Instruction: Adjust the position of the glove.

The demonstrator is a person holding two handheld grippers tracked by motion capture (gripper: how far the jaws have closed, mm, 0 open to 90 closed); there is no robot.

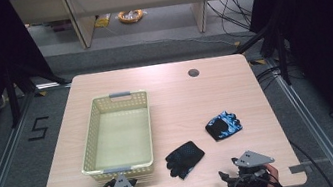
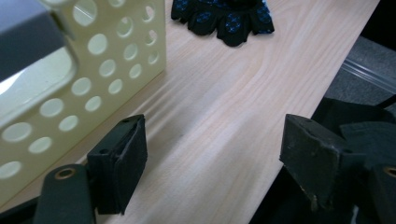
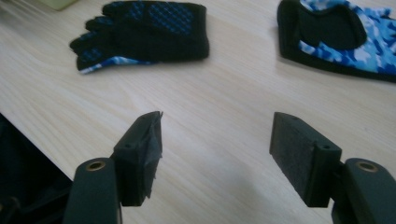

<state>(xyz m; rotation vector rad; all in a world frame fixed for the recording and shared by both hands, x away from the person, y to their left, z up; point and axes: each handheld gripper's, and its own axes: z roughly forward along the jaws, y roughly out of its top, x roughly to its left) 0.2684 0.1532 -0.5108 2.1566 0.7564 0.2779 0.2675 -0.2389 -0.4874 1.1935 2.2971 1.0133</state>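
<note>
The counter (image 1: 170, 98) has a pale wood-grain top with rounded corners and a small round hole (image 1: 193, 73) near its far edge. On its left half sits a cream plastic basket (image 1: 92, 140) with perforated walls and grey handles at both short ends. Just right of the basket's near corner lies a black glove (image 1: 185, 159) with blue dots. Farther right, apart from it, lies a second glove (image 1: 223, 125), black with a blue camouflage pattern. Both gloves lie flat on the wood.

Perforated plastic basket (image 1: 119, 131) (matt), wood-grain table (image 1: 174, 92), cloth gloves (image 1: 185, 159).
</note>
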